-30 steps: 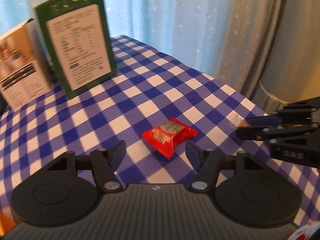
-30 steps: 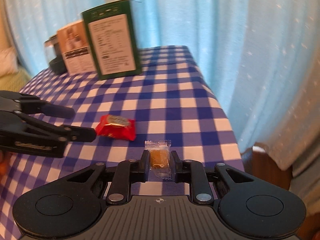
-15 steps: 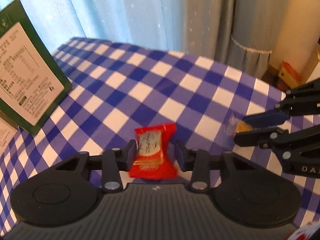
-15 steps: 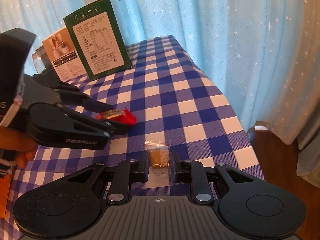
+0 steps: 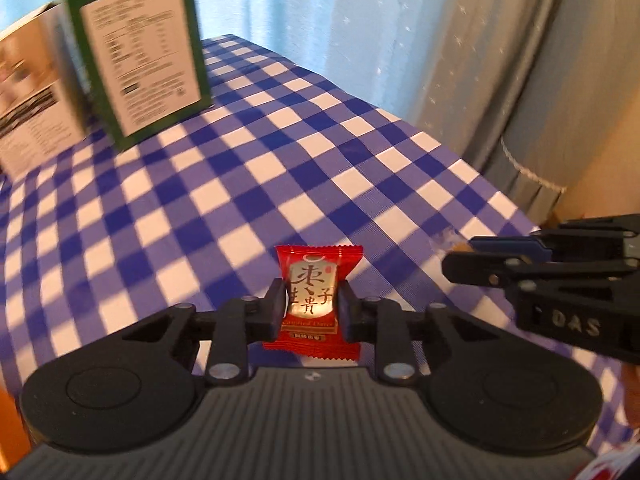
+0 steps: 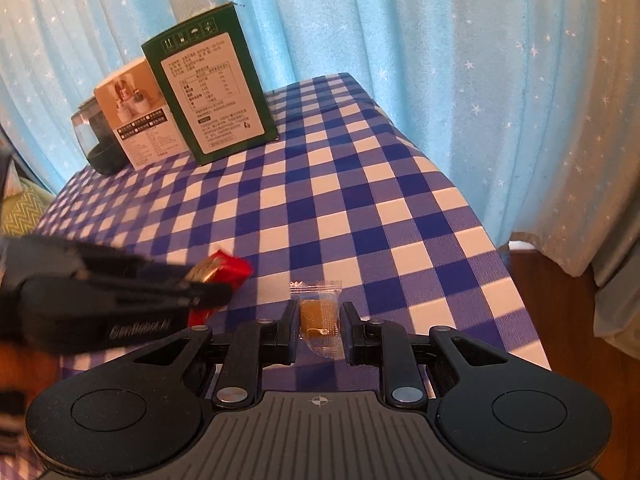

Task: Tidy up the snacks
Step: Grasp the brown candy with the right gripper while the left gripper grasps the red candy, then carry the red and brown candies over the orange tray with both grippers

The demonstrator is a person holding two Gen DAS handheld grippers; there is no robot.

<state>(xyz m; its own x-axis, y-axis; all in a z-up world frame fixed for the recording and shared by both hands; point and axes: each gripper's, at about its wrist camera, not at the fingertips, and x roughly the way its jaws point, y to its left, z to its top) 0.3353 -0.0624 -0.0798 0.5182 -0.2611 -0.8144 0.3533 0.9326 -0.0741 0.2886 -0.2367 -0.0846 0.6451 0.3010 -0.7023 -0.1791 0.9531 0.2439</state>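
We find the left gripper (image 5: pixel 312 306) now pinching the red candy packet (image 5: pixel 314 300) between its fingers and holding it upright, off the blue-and-white checked tablecloth (image 5: pixel 240 184). One second ago the same packet lay flat on the cloth with the jaws spread to either side; half a second ago the jaws were narrowing on it. The pickup is therefore complete on this side.

The right gripper (image 6: pixel 319 326) has its jaws set close on either side of the clear-wrapped brown candy (image 6: pixel 318 316). A narrow gap seems to show at each pad, so we cannot tell whether the jaws are pressing it. This candy sits in the same place between the fingers as in both earlier frames, near the right edge of the table.

Our judgement: both loose sweets are secured or nearly so, and the next step is carrying them toward the boxes at the far end of the table.

Writing noted:
- Red packet: large gold-panel Chinese characters, with a line in Latin letters below that appears to read "Candied Dates".
- Green box (image 6: pixel 210 84): white nutrition panel in Chinese, too small to read.
- White box (image 6: pixel 140 114): product photograph and black caption strips, illegible.
- Left gripper body, in the right wrist view: "GenRobot.AI".
- Right gripper body, in the left wrist view: "DAS".

A dark jar (image 6: pixel 94 140) stands behind the white box.
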